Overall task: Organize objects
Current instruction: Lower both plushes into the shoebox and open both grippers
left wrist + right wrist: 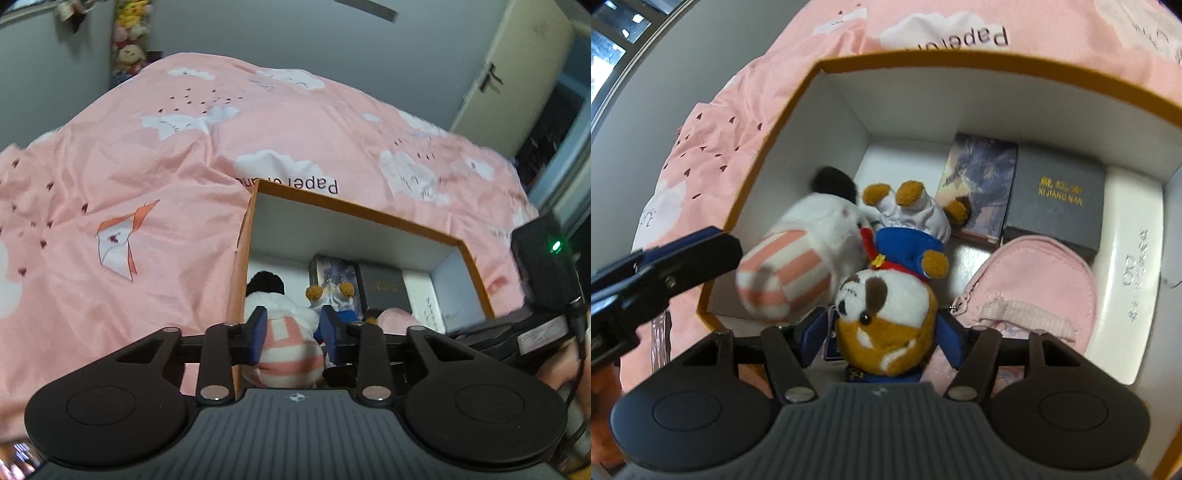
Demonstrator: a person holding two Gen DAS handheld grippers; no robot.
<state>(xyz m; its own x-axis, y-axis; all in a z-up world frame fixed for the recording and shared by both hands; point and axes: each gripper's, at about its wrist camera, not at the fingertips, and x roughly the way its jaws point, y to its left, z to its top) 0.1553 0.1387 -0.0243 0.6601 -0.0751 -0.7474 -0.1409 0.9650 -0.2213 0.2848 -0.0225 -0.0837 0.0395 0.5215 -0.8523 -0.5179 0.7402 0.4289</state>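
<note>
Two tools inside box (768, 155): left tool (293, 334) clamps striped plush (288, 354); right tool (882, 334) clamps dog plush (886, 317).

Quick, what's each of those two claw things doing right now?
Left gripper: closed on the white plush with pink stripes, over the orange-rimmed box.
Right gripper: closed on the brown-and-white dog plush by its head.

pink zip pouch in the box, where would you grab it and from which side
Grip the pink pouch across its rounded top edge, coming straight down from above. It lies flat on the box floor, hemmed by the grey box behind and the dog plush beside it.
</note>
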